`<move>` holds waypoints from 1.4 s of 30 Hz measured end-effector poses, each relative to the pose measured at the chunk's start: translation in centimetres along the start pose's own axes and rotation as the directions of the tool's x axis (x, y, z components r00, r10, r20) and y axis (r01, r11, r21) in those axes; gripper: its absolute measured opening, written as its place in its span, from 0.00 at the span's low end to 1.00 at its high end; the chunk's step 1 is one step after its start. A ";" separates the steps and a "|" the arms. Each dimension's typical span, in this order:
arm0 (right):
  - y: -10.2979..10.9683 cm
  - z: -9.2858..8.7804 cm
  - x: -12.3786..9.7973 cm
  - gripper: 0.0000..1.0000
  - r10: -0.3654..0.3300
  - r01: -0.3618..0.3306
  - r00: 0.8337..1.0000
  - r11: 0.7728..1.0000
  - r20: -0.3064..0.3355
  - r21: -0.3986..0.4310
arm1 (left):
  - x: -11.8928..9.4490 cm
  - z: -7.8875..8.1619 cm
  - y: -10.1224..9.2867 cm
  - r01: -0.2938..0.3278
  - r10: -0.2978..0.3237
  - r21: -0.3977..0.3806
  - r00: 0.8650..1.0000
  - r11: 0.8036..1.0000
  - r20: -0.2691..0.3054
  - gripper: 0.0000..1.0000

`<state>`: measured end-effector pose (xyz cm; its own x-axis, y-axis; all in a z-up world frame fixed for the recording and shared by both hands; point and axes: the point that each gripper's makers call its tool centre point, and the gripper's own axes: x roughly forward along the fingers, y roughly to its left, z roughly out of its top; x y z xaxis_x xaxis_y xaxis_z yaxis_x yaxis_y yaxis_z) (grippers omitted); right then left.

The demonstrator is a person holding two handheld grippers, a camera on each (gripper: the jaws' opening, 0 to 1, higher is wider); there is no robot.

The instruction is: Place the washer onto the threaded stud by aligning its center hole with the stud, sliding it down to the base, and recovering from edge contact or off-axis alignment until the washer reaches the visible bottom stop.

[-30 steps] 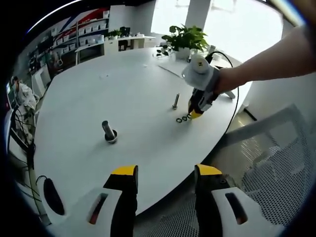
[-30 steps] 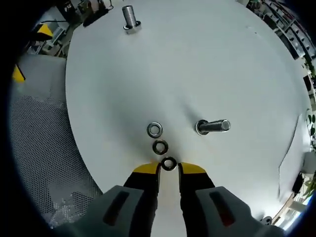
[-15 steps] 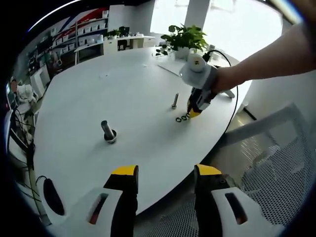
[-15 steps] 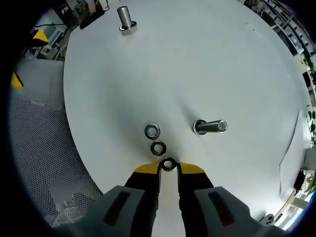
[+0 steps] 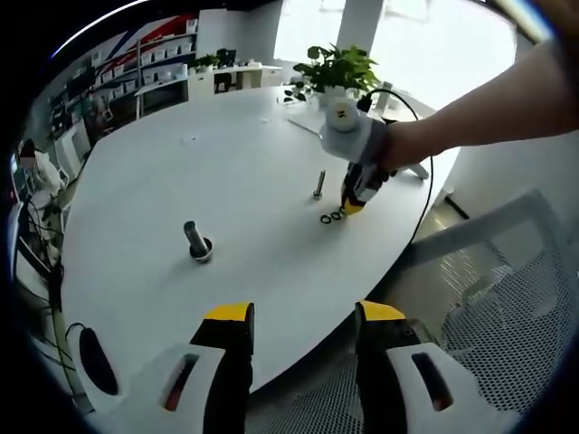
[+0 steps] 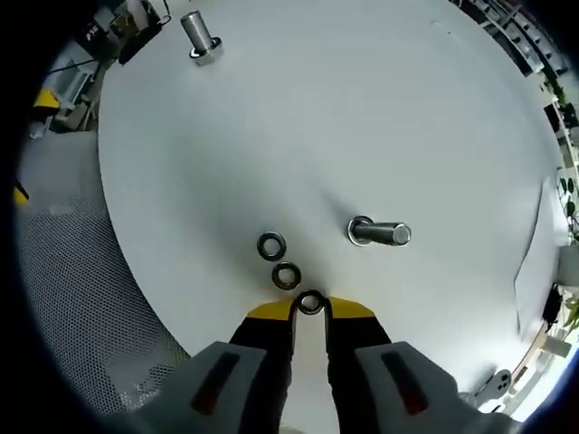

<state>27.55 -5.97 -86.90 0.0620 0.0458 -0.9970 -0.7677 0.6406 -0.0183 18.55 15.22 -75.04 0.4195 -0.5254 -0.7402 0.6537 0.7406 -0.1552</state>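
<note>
Three dark washers lie in a short row on the white table (image 6: 380, 108). My right gripper (image 6: 310, 309) is down at the row's near end, its yellow-tipped jaws closed against the sides of the nearest washer (image 6: 310, 302), which rests on the table. The other two washers (image 6: 286, 275) (image 6: 270, 245) lie just beyond. The small threaded stud (image 6: 380, 233) stands a little to the right of the row. In the left gripper view the right gripper (image 5: 353, 206) touches the washers (image 5: 331, 217) beside the stud (image 5: 319, 185). My left gripper (image 5: 298, 318) hangs open off the table's near edge.
A larger bolt (image 5: 194, 242) (image 6: 200, 38) stands on its head farther along the table. A mesh chair (image 5: 507, 298) sits at the table's edge. A potted plant (image 5: 339, 68) and papers occupy the far end. A person's arm (image 5: 488, 113) holds the right gripper.
The right gripper view has rolled and shifted a little around the nearest washer, which stays between the jaws. In the left gripper view the right gripper has tilted slightly leftward.
</note>
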 end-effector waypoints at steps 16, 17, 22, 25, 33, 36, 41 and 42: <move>-0.1 0.0 -0.1 0.13 -0.029 0.025 0.995 0.999 0.095 0.042 | -0.1 0.2 0.2 -0.007 0.007 -0.003 1.000 1.000 0.007 0.43; -0.1 0.0 -0.1 0.13 -0.030 0.026 0.995 0.999 0.094 0.046 | -0.1 0.2 0.2 -0.007 0.007 -0.003 1.000 1.000 0.009 0.43; -0.7 -0.7 -0.4 0.13 -0.037 0.034 0.997 0.999 0.074 0.039 | -0.1 0.1 0.3 -0.012 0.012 0.003 1.000 1.000 0.003 0.42; -1.1 -0.5 -1.0 0.13 -0.037 0.030 0.995 0.997 0.097 0.072 | -0.1 0.1 0.3 -0.011 0.011 -0.002 1.000 1.000 0.005 0.42; -1.2 0.7 -2.7 0.13 -0.027 0.014 0.987 0.996 0.157 0.085 | -0.2 0.2 0.3 -0.011 0.011 -0.001 1.000 1.000 0.010 0.42; -1.8 1.2 -3.3 0.13 -0.037 0.022 0.983 0.996 0.178 0.086 | -0.2 0.2 0.3 -0.011 0.011 -0.002 1.000 1.000 0.010 0.42; -2.2 2.4 -4.6 0.13 -0.053 0.039 0.975 0.997 0.215 0.068 | -0.2 0.3 0.3 -0.011 0.011 0.001 1.000 1.000 0.010 0.42; -2.2 2.6 -4.9 0.13 -0.055 0.042 0.974 0.997 0.218 0.066 | -0.2 0.3 0.3 -0.012 0.012 0.001 1.000 1.000 0.010 0.42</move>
<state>30.61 -5.64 -81.80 0.2419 0.1765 -0.9541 -0.7204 0.6914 -0.0547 18.83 15.43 -74.76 0.4336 -0.5212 -0.7351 0.6494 0.7463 -0.1461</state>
